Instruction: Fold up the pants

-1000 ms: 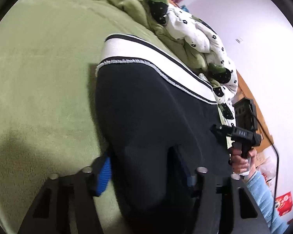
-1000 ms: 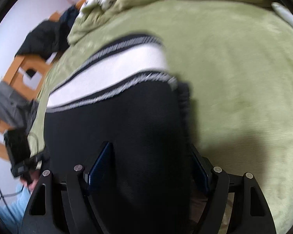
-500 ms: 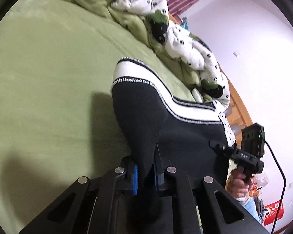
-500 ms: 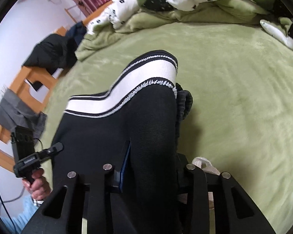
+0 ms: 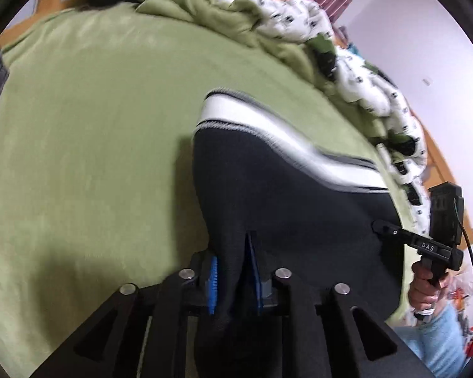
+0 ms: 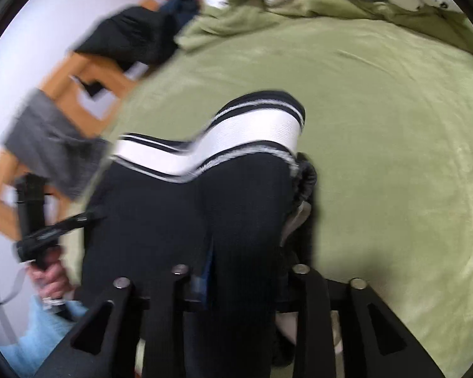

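Black gripper [image 5: 233,277] frames with silver bolts, blue finger pads [image 5: 213,283], "DAS" lettering, light-blue sleeve [image 5: 438,340]

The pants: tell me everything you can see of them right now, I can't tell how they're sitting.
The pants are dark, fine-ribbed knit with a broad white waistband edged in thin dark and pale stripes. They lie on the green bed cover, waistband at the far end, near end bunched and drawn up. The left gripper pinches a fold there, jaws opening slightly; the right gripper holds a thicker bunch, jaws also easing open. A crumpled dark edge sticks out beside the waistband. Motion blur hides finer detail.
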### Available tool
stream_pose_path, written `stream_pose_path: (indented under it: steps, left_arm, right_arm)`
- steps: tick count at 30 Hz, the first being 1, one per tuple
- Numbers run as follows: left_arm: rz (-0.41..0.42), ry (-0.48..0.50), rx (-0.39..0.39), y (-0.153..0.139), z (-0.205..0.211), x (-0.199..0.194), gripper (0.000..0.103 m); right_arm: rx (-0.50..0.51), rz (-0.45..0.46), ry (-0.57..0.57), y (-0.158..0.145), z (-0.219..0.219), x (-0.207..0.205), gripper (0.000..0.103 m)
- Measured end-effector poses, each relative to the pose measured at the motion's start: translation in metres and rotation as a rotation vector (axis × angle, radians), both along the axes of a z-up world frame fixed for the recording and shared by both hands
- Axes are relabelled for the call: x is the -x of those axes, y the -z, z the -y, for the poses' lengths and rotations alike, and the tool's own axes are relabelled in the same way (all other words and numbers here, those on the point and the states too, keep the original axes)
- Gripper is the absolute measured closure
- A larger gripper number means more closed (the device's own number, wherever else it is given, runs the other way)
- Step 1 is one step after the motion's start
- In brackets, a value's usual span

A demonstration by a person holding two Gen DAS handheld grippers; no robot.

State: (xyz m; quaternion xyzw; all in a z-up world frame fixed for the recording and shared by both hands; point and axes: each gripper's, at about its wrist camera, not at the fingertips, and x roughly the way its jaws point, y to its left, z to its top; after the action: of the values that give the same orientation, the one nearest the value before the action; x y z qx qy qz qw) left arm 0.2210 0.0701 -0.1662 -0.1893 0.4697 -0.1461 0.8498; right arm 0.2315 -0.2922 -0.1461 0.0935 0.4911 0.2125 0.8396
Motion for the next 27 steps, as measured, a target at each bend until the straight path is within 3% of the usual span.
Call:
stream_pose_path:
  steps: [3,6,8,10,14,18,20,22,24,27]
  left_arm:
    - [0.031,0.005,-0.042,-0.001,0.004,0.008,0.074]
    - [0.045,0.005,-0.189,-0.019,0.010,0.012,0.072]
    - [0.111,-0.008,-0.282,-0.039,0.016,0.017,0.071]
    - [0.163,-0.004,-0.299,-0.056,0.021,0.014,0.058]
    - [0.261,0.009,-0.250,-0.077,0.041,-0.007,0.056]
    - [0.241,0.007,-0.288,-0.066,0.061,-0.049,0.056]
    - [0.197,0.005,-0.338,-0.047,0.066,-0.065,0.056]
    - [0.152,0.007,-0.380,-0.027,0.071,-0.079,0.056]
    - [0.160,0.017,-0.390,-0.015,0.073,-0.084,0.055]
    - [0.186,0.012,-0.381,-0.015,0.073,-0.084,0.054]
  right_arm:
    - [0.046,0.002,0.000,0.020,0.005,0.003,0.061]
    - [0.131,0.020,0.029,0.004,0.003,0.014,0.057]
    - [0.212,0.113,0.085,-0.015,0.006,0.026,0.056]
    - [0.254,0.213,0.113,-0.035,0.005,0.034,0.057]
    - [0.208,0.310,0.098,-0.061,-0.017,0.022,0.057]
    - [0.276,0.300,0.058,-0.047,-0.051,-0.013,0.070]
    - [0.342,0.271,0.066,-0.017,-0.055,-0.034,0.071]
    - [0.315,0.285,0.083,0.005,-0.045,-0.038,0.071]
    - [0.242,0.268,0.090,0.004,-0.031,-0.039,0.071]
    - [0.271,0.288,0.091,0.006,-0.034,-0.037,0.071]
